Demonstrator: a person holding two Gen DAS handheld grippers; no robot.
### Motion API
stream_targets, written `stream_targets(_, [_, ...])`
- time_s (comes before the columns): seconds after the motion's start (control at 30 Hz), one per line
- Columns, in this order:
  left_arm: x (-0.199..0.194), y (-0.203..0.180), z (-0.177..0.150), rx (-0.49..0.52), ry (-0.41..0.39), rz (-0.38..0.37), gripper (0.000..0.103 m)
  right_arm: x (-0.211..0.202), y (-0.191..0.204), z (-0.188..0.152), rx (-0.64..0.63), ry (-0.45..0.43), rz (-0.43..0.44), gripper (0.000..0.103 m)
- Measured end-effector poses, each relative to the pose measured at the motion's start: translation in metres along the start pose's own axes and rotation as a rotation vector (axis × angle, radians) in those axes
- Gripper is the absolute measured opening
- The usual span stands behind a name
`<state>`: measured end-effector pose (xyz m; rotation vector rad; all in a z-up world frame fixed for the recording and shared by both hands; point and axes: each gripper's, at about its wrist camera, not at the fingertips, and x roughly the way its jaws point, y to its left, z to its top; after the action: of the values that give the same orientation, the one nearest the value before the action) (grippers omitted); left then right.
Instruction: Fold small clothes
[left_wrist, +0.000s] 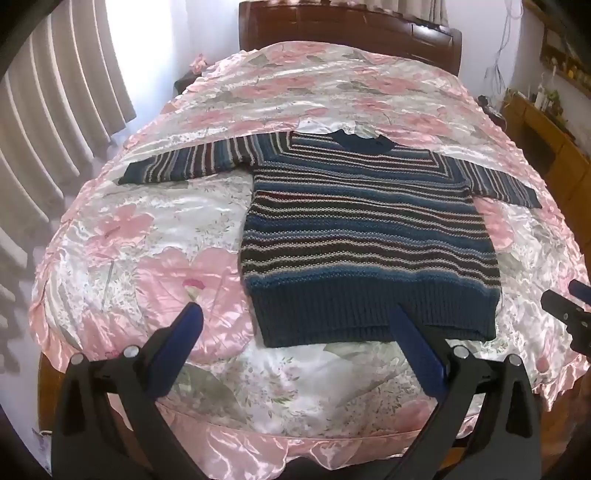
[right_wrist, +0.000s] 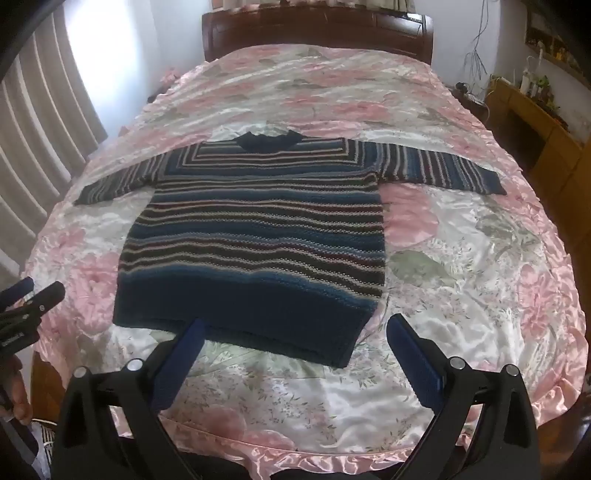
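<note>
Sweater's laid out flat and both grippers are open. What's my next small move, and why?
Probably bring the left gripper to the left sleeve cuff and pinch it. The sweater lies flat on the bedspread, sleeves spread, nothing folded or held.

1 striped knit sweater w/ 2 sleeves spread out, lying on 1 bed under 1 pink floral satin cover. 2 grippers: left gripper and right gripper, each w/ 2 blue-padded fingers set apart. Also 1 dark wood headboard, 1 curtain at left, 1 wooden cabinet at right.
</note>
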<state>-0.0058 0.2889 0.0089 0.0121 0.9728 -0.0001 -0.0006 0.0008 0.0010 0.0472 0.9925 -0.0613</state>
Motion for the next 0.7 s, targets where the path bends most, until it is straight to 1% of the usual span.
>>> stream_targets(0.07, [0.0, 0.001, 0.0, 0.0, -0.001, 0.002, 0.1, -0.002, 0.0, 0.0, 0.006, -0.013, -0.016, 0.099])
stream_targets(0.13, [0.001, 0.003, 0.0, -0.008, -0.001, -0.005, 0.1, -0.005, 0.012, -0.006, 0.014, -0.032, -0.027, 0.099])
stream_targets(0.17, [0.003, 0.003, 0.002, -0.007, 0.002, -0.006, 0.1, -0.002, 0.006, -0.002, 0.028, -0.004, 0.0, 0.099])
stream_targets(0.2, [0.002, 0.0, 0.003, 0.01, -0.006, 0.003, 0.1, -0.001, 0.008, -0.001, 0.028, -0.005, -0.003, 0.099])
stream_targets(0.23, [0.001, -0.009, 0.001, 0.027, -0.014, 0.032, 0.1, -0.001, 0.001, 0.001, 0.039, -0.006, 0.008, 0.099])
stream_targets(0.33, [0.001, -0.008, 0.001, 0.032, -0.01, 0.033, 0.1, 0.001, -0.008, 0.0, 0.04, -0.017, 0.005, 0.099])
stream_targets(0.7, [0.005, -0.01, 0.004, 0.02, -0.017, 0.022, 0.1, 0.001, -0.016, 0.001, 0.074, -0.016, -0.007, 0.099])
